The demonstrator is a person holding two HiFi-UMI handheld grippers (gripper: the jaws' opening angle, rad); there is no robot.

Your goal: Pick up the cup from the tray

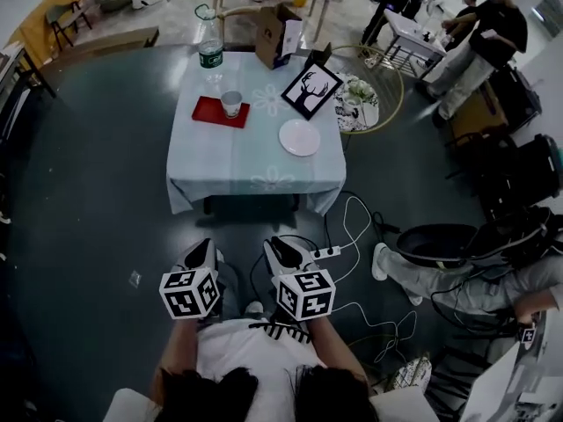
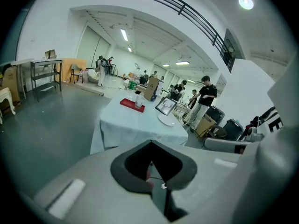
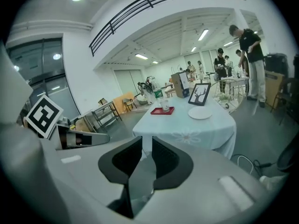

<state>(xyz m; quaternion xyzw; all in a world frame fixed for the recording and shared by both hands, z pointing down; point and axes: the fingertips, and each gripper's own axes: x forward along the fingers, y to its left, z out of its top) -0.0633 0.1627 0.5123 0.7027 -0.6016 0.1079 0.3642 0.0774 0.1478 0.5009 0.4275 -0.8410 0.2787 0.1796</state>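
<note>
A clear cup (image 1: 231,103) stands upright on a red tray (image 1: 209,110) at the far left part of a table (image 1: 255,163) with a light blue cloth. The cup (image 2: 138,102) and tray (image 2: 127,102) show small and far off in the left gripper view; the right gripper view also holds the cup (image 3: 164,105) and tray (image 3: 155,111). Both grippers hang low over the floor, well short of the table. My left gripper (image 1: 204,250) (image 2: 151,143) has its pads meeting at the tips, empty. My right gripper (image 1: 278,247) (image 3: 146,141) shows a narrow gap between its pads, empty.
On the table also stand a water bottle (image 1: 210,53), a cardboard box (image 1: 278,33), a framed deer picture (image 1: 311,90) and a white plate (image 1: 299,137). A power strip (image 1: 327,253) and cables lie on the floor. A seated person (image 1: 457,266) is at right; people stand at back right.
</note>
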